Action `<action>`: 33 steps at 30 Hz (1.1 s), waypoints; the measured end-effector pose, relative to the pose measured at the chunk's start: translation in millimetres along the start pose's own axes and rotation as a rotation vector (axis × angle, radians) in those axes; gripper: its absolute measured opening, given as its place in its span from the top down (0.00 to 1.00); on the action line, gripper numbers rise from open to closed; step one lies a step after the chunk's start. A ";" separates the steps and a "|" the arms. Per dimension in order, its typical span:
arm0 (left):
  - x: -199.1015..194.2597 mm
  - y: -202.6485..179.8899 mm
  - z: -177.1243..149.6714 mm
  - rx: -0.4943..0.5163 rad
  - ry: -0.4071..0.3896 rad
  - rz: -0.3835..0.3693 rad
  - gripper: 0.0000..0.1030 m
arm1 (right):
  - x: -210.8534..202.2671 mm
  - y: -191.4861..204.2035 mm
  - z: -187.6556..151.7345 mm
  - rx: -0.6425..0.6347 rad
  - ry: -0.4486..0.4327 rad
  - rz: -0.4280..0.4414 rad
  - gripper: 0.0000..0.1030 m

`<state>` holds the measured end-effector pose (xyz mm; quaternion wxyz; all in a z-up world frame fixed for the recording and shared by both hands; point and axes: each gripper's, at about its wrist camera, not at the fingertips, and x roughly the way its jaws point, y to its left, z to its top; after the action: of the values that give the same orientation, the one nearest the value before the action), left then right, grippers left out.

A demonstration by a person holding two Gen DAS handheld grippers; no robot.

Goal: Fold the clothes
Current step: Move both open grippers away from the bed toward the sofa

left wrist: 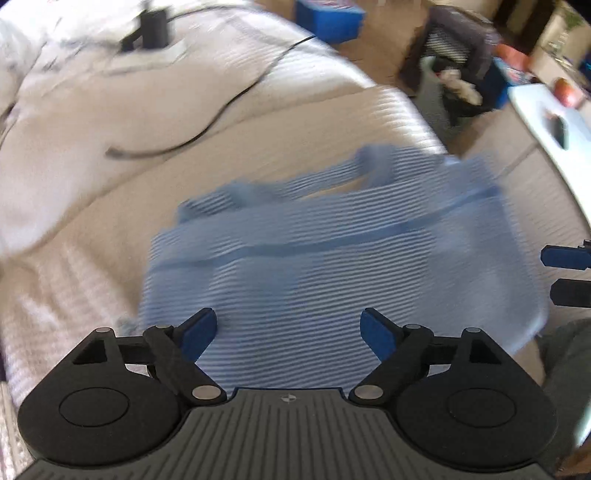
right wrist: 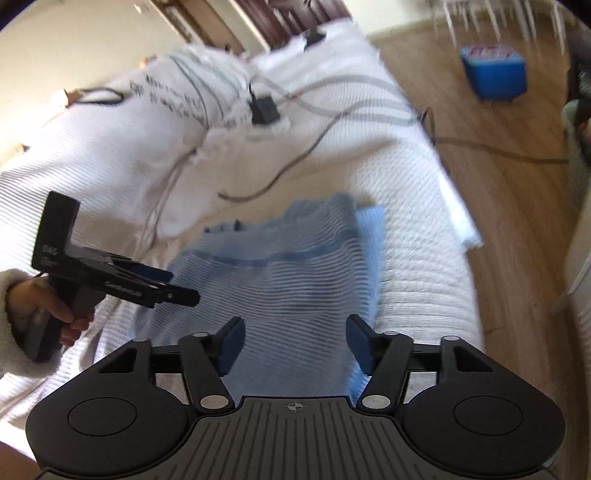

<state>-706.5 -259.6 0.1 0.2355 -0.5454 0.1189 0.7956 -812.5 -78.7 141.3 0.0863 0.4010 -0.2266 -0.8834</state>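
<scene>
A bed with a white ribbed cover [right wrist: 406, 236] fills the room's middle, beside a wood-plank floor [right wrist: 491, 147]. A blue storage box [right wrist: 493, 70] stands on the floor; what may be a dark door [right wrist: 284, 18] sits beyond, blurred.

bed [right wrist: 424, 258] under me, white ribbed cover | blue striped garment [right wrist: 280, 280] lying partly folded right in the middle of it | dark cable [right wrist: 295, 162] snaking across the cover behind that | black adapter on a white block [right wrist: 264, 110] further back | white pillow with dark lettering [right wrist: 166, 99] up near the head end
</scene>
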 end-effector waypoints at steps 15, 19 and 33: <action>-24.4 -316.5 6.0 0.775 0.030 -0.388 0.19 | -232.2 -38.1 -163.0 0.364 -0.280 -0.413 0.33; -36.0 -422.5 -28.8 1.031 0.069 -0.481 0.19 | -290.1 -32.2 -233.1 0.518 -0.391 -0.548 0.32; -116.2 -691.6 -223.2 1.620 0.181 -0.927 0.19 | -409.9 30.7 -466.1 1.121 -0.712 -0.994 0.28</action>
<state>-142.2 207.7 70.2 0.8270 -0.2682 0.4253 0.2516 -193.0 -123.1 161.8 -0.6037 0.1342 -0.4433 -0.6489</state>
